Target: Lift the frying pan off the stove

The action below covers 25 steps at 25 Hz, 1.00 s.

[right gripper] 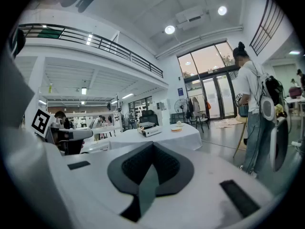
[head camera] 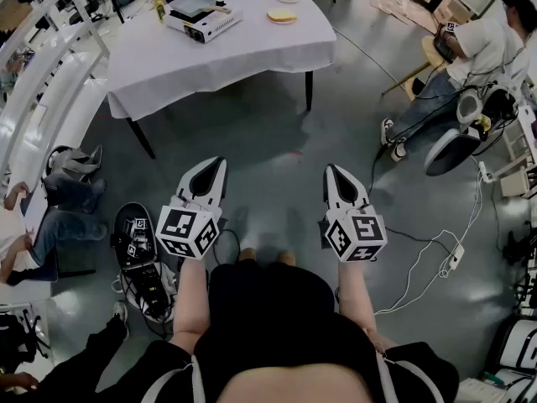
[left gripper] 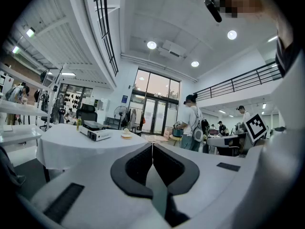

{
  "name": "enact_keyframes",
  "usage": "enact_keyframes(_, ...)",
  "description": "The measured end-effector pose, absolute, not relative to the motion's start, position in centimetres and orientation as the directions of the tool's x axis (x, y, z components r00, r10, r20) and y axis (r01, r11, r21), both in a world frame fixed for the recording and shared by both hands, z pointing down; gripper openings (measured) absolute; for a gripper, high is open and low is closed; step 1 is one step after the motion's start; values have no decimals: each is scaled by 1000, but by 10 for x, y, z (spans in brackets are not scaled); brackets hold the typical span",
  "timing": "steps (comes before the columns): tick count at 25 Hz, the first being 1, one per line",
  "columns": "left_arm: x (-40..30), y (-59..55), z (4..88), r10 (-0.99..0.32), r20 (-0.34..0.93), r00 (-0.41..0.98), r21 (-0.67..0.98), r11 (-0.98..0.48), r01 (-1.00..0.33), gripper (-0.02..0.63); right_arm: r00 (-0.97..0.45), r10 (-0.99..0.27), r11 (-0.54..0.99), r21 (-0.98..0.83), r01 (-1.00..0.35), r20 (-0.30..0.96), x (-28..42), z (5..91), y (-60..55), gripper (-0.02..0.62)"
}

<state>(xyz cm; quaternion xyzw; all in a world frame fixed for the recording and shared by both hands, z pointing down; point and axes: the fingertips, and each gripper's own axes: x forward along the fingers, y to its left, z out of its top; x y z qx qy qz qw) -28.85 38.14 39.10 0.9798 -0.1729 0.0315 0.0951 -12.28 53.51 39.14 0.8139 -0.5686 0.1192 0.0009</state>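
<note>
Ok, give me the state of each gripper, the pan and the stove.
left gripper: shut, empty, short of the table
right gripper: shut, empty
frying pan: resting on the stove, untouched
stove: on the table, pan on top

The frying pan (head camera: 194,5) rests on the stove (head camera: 211,30) atop the white-clothed table (head camera: 252,57).

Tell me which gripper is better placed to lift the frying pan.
Probably left: the frying pan on the stove lies nearly straight ahead of the left gripper; the right gripper is further aside. Both are shut, far off.
</note>
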Motion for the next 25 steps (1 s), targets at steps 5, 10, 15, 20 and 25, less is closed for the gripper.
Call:
enact_keyframes(5, -289, 382, 393, -326, 94, 941, 175, -925, -338, 9, 338, -920, -370, -151, -917, 200, -125, 396, 539, 6)
enact_keyframes(10, -289, 380, 392, -321, 92, 943, 173, -927, -333, 9, 334, -922, -365, -153, -918, 197, -128, 394, 532, 6)
enact_keyframes(15, -299, 370, 397, -338, 88, 937, 225, -910, -349, 9, 325, -926, -356, -158, -921, 193, -139, 396, 520, 6)
enact_keyframes(20, -309, 362, 403, -300, 89, 950, 231, -921, -313, 240, 325, -923, -360, -162, -919, 206, -158, 408, 508, 6)
enact_keyframes(25, -321, 347, 405, -304, 77, 950, 250, -916, -314, 272, 335, -918, -372, -166, -913, 214, -173, 416, 501, 6)
